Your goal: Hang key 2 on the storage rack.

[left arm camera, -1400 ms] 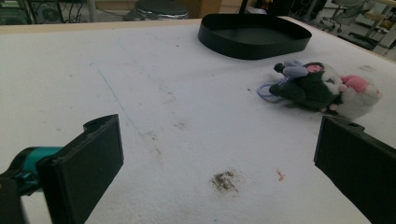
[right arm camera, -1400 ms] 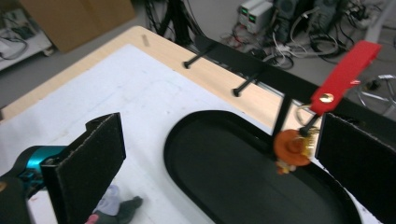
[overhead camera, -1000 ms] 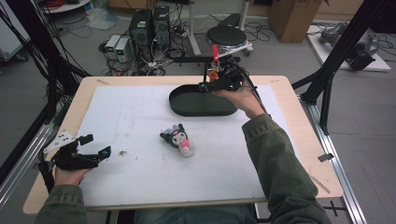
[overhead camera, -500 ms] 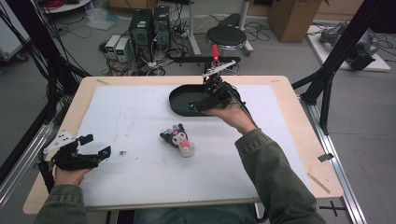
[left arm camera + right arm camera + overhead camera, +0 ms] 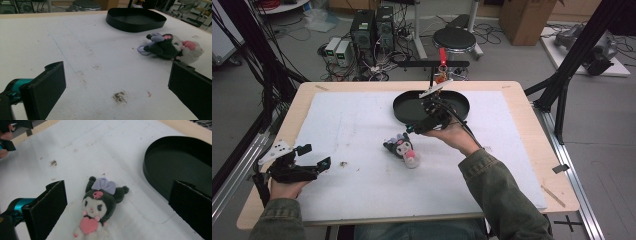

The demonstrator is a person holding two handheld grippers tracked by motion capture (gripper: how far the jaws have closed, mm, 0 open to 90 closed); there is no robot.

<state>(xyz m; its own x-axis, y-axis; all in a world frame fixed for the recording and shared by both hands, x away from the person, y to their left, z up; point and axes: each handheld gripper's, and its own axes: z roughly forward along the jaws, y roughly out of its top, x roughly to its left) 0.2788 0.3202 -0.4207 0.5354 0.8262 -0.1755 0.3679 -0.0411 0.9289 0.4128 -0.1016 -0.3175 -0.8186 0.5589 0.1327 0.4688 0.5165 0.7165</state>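
Observation:
A small plush toy [image 5: 402,149] in black and white, with a purple bow and a pink heart, lies on its back on the white mat [image 5: 362,115]. It also lies ahead in the right gripper view [image 5: 100,207] and off to the right in the left gripper view [image 5: 172,47]. My right gripper [image 5: 419,125] hovers open just beyond the plush, between it and the black oval tray [image 5: 409,107]; nothing sits between its jaws. Near the table's front left corner my left gripper [image 5: 314,157] rests open and empty, well away from the plush.
The black tray [image 5: 160,157] stands empty at the back middle of the mat. A small dirt stain [image 5: 119,96] marks the mat near the left gripper. The wooden table edge [image 5: 532,130] frames the mat; a stool and computers stand on the floor behind.
My right gripper has come away from above the tray, moving toward me and leftward, down close to the plush. The left gripper has stayed put.

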